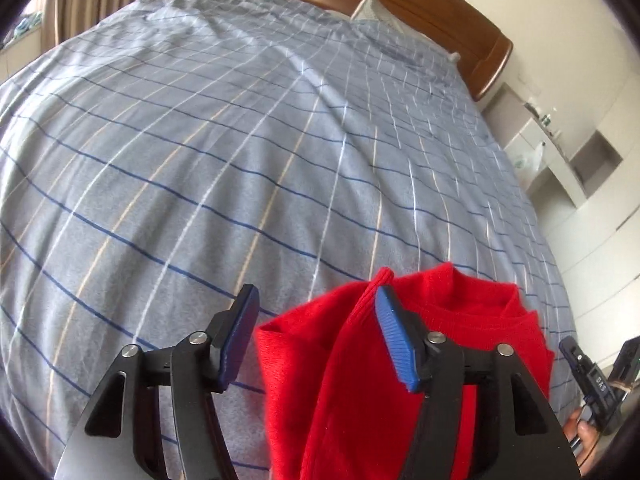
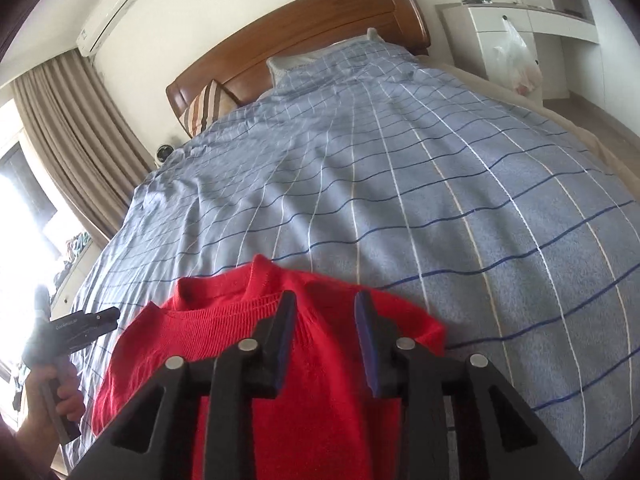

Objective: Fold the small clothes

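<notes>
A small red knit sweater [image 1: 352, 380] lies bunched at the near edge of the bed, its collar facing up the bed; it also shows in the right wrist view [image 2: 312, 408]. My left gripper [image 1: 316, 312] is open, above the sweater's left part; the red fabric lies between and under its blue pads [image 1: 394, 340]. My right gripper [image 2: 326, 320] is open, its jaws partly apart over the sweater just right of the collar [image 2: 224, 312]. Neither gripper pinches the fabric.
The bed is covered by a blue-grey checked duvet [image 1: 240, 140], with a wooden headboard [image 2: 304, 28] and a striped pillow [image 2: 204, 108] at the far end. White cabinets [image 2: 520, 28] stand to the right, curtains [image 2: 72, 128] to the left.
</notes>
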`<state>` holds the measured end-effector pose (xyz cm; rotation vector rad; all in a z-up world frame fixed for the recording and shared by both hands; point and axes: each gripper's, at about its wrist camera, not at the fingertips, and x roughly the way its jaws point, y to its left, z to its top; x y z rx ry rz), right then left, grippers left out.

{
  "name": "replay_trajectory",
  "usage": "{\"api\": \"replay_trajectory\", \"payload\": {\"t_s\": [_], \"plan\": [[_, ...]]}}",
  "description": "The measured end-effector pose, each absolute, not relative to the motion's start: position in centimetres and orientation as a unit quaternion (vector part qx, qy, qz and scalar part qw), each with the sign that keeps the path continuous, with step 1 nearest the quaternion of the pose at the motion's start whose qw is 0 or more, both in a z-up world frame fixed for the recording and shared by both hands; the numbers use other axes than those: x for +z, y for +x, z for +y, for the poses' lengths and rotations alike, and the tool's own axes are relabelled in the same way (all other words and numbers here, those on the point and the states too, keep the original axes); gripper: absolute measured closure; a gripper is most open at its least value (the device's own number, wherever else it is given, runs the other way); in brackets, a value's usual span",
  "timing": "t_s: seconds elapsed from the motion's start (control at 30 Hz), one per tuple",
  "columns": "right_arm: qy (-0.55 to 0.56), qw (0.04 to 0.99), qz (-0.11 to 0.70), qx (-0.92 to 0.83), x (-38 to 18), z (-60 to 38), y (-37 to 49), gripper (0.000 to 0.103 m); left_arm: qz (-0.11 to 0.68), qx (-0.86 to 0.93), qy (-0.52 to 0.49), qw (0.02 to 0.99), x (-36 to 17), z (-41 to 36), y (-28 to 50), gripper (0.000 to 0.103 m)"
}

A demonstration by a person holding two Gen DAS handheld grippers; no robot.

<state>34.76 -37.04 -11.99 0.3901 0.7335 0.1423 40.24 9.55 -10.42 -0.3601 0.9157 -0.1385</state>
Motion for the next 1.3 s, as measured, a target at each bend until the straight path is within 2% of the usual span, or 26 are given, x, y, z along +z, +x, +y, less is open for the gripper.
{"api": "replay_trajectory", "payload": {"t_s": [0.13, 0.17, 0.2, 0.27, 0.3, 0.4, 0.43, 0.57, 0.67, 0.87, 1.1, 1.3], "plan": [[0.135, 0.918, 0.358, 0.106, -10.7, -36.5, 30.3, 0.071, 0.42, -0.092, -0.145, 0.891, -9.2, 10.4, 35.3, 0.026], [0.119, 0.917, 0.361, 0.124, -10.6, -35.9, 29.0, 0.071, 0.419, -0.105, -0.133, 0.892, -9.0, 10.0, 34.0, 0.019], [0.105, 0.913, 0.367, 0.145, -10.6, -35.2, 27.7, 0.068, 0.419, -0.115, -0.116, 0.893, -9.2, 9.4, 32.3, 0.011], [0.079, 0.9, 0.391, 0.176, -11.6, -33.9, 25.6, 0.055, 0.435, -0.122, -0.067, 0.889, -10.8, 7.9, 30.5, 0.007], [0.063, 0.892, 0.409, 0.182, -12.6, -33.4, 24.7, 0.049, 0.453, -0.12, -0.035, 0.883, -11.9, 7.1, 29.9, 0.007], [-0.007, 0.875, 0.465, 0.135, -15.5, -33.4, 21.9, 0.05, 0.481, -0.083, 0.012, 0.873, -13.6, 6.8, 27.5, 0.02], [-0.007, 0.88, 0.458, 0.125, -15.3, -34.1, 20.3, 0.05, 0.474, -0.079, 0.0, 0.877, -13.0, 7.2, 26.2, 0.02], [0.016, 0.904, 0.413, 0.11, -12.6, -35.9, 14.5, 0.048, 0.422, -0.062, 0.013, 0.904, -9.4, 7.4, 21.1, 0.008], [0.014, 0.911, 0.399, 0.101, -12.0, -35.8, 11.5, 0.047, 0.39, -0.051, 0.045, 0.918, -7.7, 6.7, 18.5, 0.007], [0.037, 0.909, 0.404, 0.093, -12.8, -34.8, 9.9, 0.047, 0.376, -0.038, 0.049, 0.925, -6.4, 6.2, 16.5, 0.007], [0.029, 0.909, 0.403, 0.104, -13.4, -33.3, 8.8, 0.047, 0.373, -0.034, 0.052, 0.926, -6.6, 5.7, 15.8, 0.007], [0.022, 0.916, 0.39, 0.096, -14.3, -32.9, 7.8, 0.04, 0.401, -0.024, 0.027, 0.915, -10.8, 6.7, 15.9, 0.007]]}}
